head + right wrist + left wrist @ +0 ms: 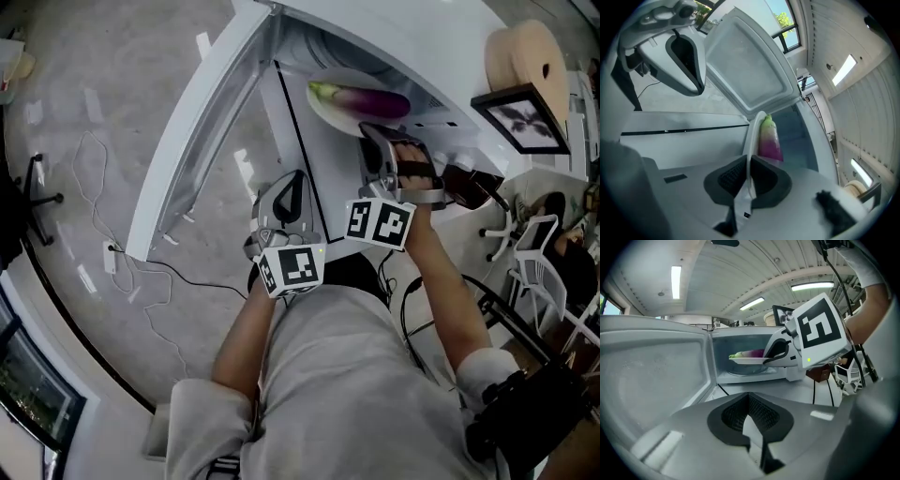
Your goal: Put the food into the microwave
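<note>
Right gripper view | right gripper (749,177) fingers clenched on plate (753,138) rim | eggplant (769,140) on plate, partly inside open microwave (745,75) | left gripper (749,420) fingers closed together, empty

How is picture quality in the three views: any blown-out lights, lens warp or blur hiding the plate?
Head view: even light, strong fisheye bowing the microwave door, eggplant sharp. Left gripper view: ceiling strip lights blown out, dark corners, plate small but clear. Right gripper view: window bright, plate rim crisp in the right gripper, no blur.
</note>
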